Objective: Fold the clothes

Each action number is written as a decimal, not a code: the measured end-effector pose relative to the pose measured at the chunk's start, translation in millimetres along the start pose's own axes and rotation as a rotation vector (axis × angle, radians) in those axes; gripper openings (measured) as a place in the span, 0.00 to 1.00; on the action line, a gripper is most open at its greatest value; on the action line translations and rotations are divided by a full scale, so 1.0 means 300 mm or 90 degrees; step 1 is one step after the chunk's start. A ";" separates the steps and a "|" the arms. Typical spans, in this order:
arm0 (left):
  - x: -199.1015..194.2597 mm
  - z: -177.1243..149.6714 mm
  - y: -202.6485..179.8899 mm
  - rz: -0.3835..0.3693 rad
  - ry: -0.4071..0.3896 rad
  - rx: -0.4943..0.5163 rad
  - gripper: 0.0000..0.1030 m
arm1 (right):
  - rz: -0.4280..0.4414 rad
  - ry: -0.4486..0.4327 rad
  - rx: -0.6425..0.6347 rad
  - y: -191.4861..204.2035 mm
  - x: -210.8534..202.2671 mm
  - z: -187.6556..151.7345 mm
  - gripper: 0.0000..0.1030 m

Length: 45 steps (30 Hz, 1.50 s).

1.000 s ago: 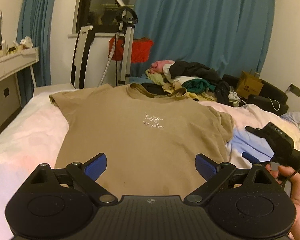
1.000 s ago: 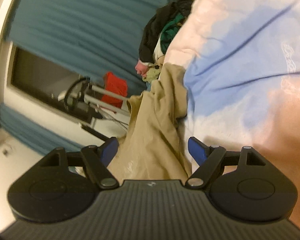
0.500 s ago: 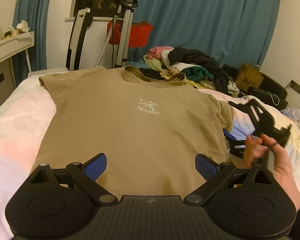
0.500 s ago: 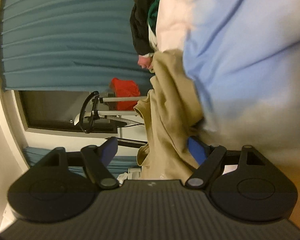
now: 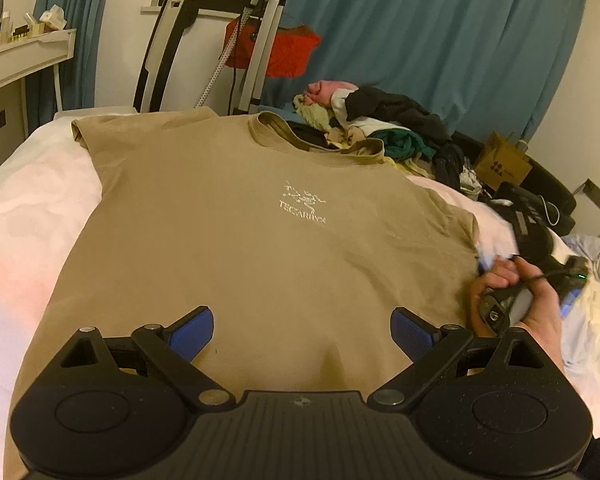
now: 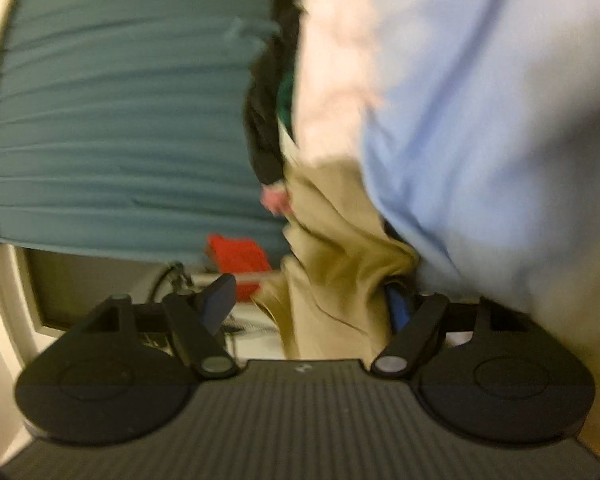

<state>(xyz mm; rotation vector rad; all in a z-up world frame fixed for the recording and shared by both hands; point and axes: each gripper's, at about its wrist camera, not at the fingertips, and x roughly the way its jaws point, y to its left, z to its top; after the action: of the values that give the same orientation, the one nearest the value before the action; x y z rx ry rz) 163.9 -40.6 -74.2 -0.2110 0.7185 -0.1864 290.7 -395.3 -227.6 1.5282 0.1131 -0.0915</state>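
A tan cotton T-shirt [image 5: 236, 232] lies flat, front up, across the middle of a bed [image 5: 16, 216] covered in a soft, pale pink and white sheet. A small white printed logo sits on its chest, and its ribbed collar points toward the far edge of the bed. There, a rumpled heap of clothes [image 5: 380, 120] in black, green, pink and cream is piled just past the collar. Teal pleated curtains [image 5: 440, 40] hang behind.

The left gripper [image 5: 302, 330] hovers above the shirt's hem at the near edge, level and facing the collar, its blue ribbed pads spread wide with nothing between them.

The right hand [image 5: 516, 300] grips the handle of the right gripper [image 6: 312, 304] at the shirt's right edge, turned sideways. In the blurred right wrist view, bunched tan fabric fills the gap between the spread fingers, one blue pad [image 6: 398, 310] against the cloth beside a pale blue sheet [image 6: 480, 140].
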 end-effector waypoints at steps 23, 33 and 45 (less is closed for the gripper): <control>-0.068 -0.041 -0.030 -0.016 -0.022 0.041 0.94 | -0.084 -0.011 -0.209 0.047 0.011 0.189 0.67; -0.056 0.016 -0.016 -0.020 -0.042 0.025 0.94 | -0.080 -0.027 -0.443 0.208 0.009 0.085 0.09; -0.244 0.098 0.125 0.067 -0.177 -0.012 0.94 | -0.043 0.111 -0.850 0.431 0.119 -0.571 0.09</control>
<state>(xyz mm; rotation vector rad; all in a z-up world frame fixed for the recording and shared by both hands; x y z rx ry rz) 133.1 16.7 -16.0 -0.2122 0.4539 -0.0484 340.2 -218.5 -111.0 0.1943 0.2918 0.0661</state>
